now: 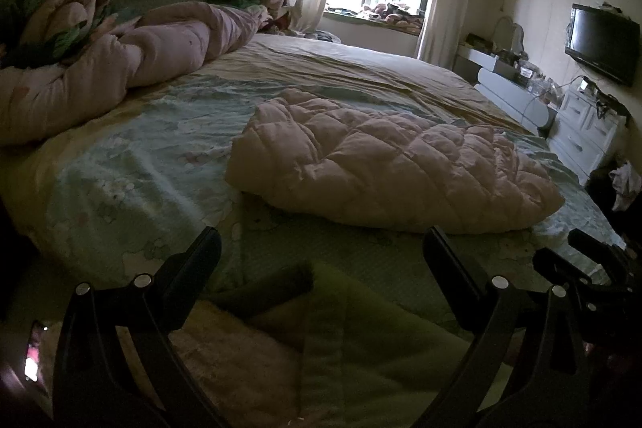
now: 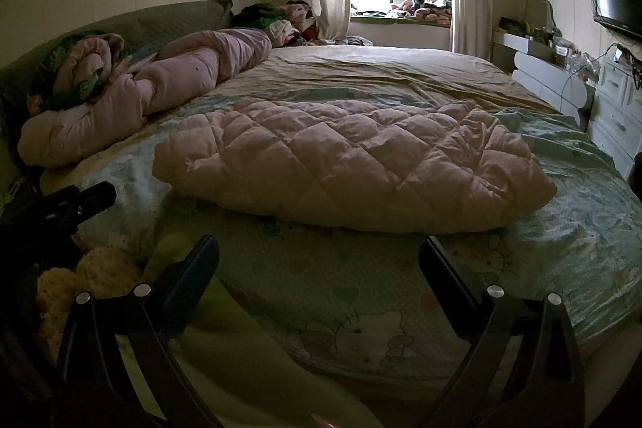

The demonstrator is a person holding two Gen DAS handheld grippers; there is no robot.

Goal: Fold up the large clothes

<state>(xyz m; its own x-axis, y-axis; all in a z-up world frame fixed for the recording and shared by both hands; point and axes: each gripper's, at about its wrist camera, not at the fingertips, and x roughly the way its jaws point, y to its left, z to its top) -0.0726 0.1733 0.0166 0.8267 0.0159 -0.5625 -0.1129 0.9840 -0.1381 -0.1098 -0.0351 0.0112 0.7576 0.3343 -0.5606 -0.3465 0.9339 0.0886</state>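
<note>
Fingers of left gripper (image 1: 321,251) and right gripper (image 2: 319,251) spread wide, empty, near folded quilted coat (image 2: 353,163) on bed (image 2: 361,307)

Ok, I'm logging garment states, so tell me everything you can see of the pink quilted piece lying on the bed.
The pink quilted garment is puffy, padded fabric stitched in a diamond pattern, pale pink and creased. It lies flat in a folded, roughly oblong bundle across the middle of the bed, resting on the cartoon-print sheet. No sleeves, collar or fastenings show. Neither gripper touches it; both sets of open fingers sit short of its near edge.
</note>
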